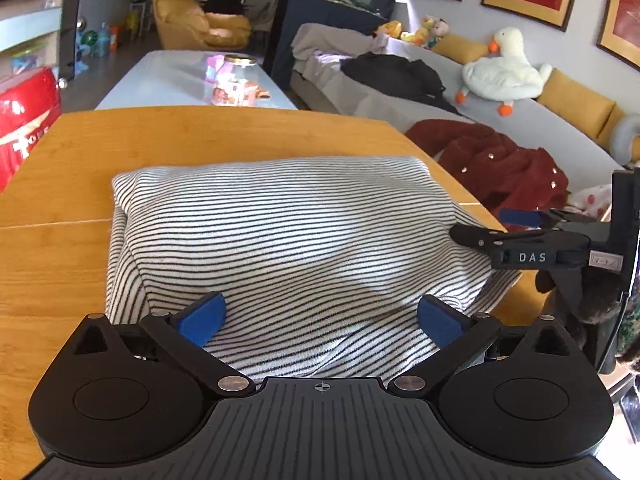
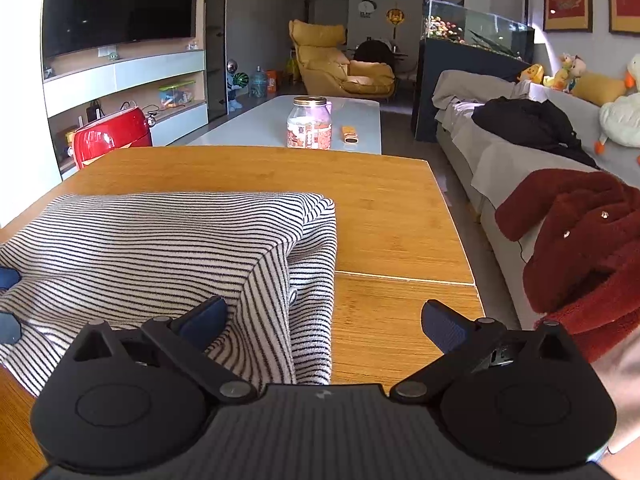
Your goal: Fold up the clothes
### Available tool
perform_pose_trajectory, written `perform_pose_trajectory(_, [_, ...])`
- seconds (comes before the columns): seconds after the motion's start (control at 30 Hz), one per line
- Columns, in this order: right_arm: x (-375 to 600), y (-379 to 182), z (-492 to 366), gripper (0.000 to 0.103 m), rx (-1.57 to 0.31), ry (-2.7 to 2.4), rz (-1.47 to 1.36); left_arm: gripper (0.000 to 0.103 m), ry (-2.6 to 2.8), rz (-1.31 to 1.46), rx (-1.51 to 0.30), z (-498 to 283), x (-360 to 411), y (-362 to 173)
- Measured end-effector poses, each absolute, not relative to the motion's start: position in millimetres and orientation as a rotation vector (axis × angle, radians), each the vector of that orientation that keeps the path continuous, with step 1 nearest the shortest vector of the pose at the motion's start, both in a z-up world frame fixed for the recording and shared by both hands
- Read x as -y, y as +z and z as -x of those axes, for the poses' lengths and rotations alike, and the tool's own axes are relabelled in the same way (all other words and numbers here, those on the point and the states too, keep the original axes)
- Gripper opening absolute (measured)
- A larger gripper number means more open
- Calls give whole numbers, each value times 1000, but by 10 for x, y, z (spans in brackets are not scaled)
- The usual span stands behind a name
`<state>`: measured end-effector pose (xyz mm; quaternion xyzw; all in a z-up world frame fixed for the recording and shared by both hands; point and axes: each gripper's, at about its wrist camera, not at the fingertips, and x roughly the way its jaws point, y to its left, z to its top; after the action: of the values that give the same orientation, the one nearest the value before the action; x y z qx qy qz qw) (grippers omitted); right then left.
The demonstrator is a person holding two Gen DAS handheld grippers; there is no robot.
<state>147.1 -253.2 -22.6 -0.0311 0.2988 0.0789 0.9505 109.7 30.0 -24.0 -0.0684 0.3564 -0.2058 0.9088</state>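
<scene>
A black-and-white striped garment (image 1: pixel 272 236) lies folded in a thick bundle on the wooden table (image 1: pixel 200 136). My left gripper (image 1: pixel 320 320) is open, its blue pads spread wide over the garment's near edge, holding nothing. My right gripper (image 2: pixel 324 322) is open too, over the garment's (image 2: pixel 168 240) right near corner, with its left pad against the cloth and its right pad over bare table (image 2: pixel 392 208). In the left wrist view the right gripper (image 1: pixel 496 228) shows from the side at the garment's right edge.
A red fleece jacket (image 2: pixel 580 240) lies on the grey sofa (image 2: pixel 500 152) right of the table. Beyond the table stands a pale coffee table (image 2: pixel 260 120) with a glass jar (image 2: pixel 309 122). A red appliance (image 2: pixel 112 132) sits at the left.
</scene>
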Motion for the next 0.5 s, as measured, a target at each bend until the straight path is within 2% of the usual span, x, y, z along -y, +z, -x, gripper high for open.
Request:
perform_pose_trajectory(0.3, [2482,-19,-1598,103,-534,211,39,103,-418,135,-732,-1080,-320,-251])
perform_pose_trajectory(0.5, [2345,-198,-1883,103,-614,167,143,103,-543,331,-766,-1007,-432,-86])
